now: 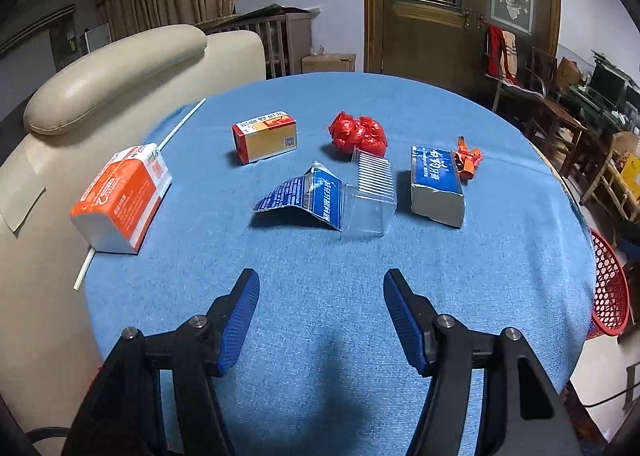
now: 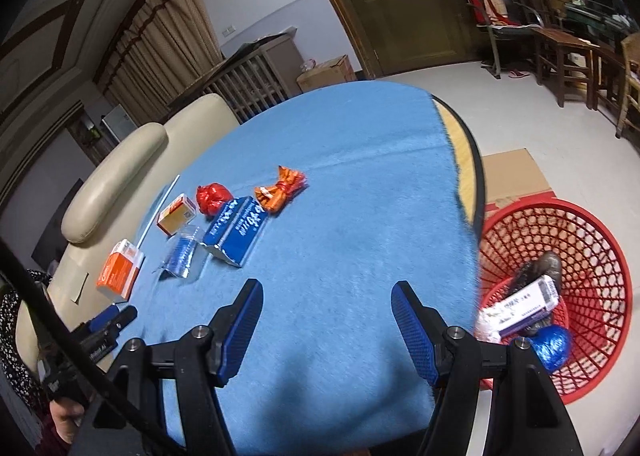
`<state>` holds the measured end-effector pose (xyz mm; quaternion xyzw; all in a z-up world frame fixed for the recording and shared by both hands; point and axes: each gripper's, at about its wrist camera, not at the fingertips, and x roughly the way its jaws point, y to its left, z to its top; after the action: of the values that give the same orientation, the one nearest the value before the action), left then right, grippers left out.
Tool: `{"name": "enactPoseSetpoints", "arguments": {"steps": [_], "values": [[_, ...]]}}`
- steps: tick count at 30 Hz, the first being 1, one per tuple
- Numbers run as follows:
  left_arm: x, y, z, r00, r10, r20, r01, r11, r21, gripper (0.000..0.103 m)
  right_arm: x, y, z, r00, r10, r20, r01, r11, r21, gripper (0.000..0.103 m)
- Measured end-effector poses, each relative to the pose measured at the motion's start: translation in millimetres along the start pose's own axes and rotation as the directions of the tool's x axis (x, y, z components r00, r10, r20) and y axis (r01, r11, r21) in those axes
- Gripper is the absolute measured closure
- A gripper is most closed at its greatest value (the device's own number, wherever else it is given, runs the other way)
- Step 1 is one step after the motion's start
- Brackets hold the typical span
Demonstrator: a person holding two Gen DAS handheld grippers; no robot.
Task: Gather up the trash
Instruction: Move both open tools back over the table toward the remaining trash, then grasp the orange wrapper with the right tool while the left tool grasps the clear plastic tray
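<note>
Left gripper (image 1: 321, 284): jaws wide, empty, over the worktop (image 1: 320, 336).
Right gripper (image 2: 327, 296): jaws wide, empty, beside the basket (image 2: 592, 256) (likely for dropping).
Trash: blue box (image 1: 436, 183), orange carton (image 1: 124, 195), red wad (image 1: 359, 132) on the worktop; some already in the basket.

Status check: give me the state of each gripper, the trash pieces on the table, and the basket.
left gripper: open, empty
right gripper: open, empty
orange carton: lying on its side
blue box: lying flat, end torn open
clear plastic tray: empty
red wrapper: crumpled
red basket: partly filled
</note>
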<state>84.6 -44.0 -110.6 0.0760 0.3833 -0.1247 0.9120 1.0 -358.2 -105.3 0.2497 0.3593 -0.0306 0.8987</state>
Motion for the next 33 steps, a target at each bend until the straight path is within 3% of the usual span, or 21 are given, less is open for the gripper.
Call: {"name": "enactPoseSetpoints", "arguments": {"steps": [9, 14, 33], "values": [[-1.8, 13.7, 4.9, 0.999, -0.033, -0.041, 0.032, 0.999, -0.031, 0.038, 15.6, 35.1, 22.9, 1.000, 0.023, -0.006, -0.023, 1.000, -0.008, 0.032], [-6.3, 15.3, 9.5, 1.000, 0.005, -0.027, -0.005, 1.000, 0.003, 0.038, 22.5, 53.9, 30.5, 0.999, 0.027, -0.020, -0.028, 0.999, -0.025, 0.032], [17.2, 40.7, 31.3, 0.993, 0.110, -0.044, -0.112, 0.993, -0.042, 0.038, 55.8, 75.1, 54.0, 0.996, 0.023, -0.085, -0.024, 1.000, -0.010, 0.033]]}}
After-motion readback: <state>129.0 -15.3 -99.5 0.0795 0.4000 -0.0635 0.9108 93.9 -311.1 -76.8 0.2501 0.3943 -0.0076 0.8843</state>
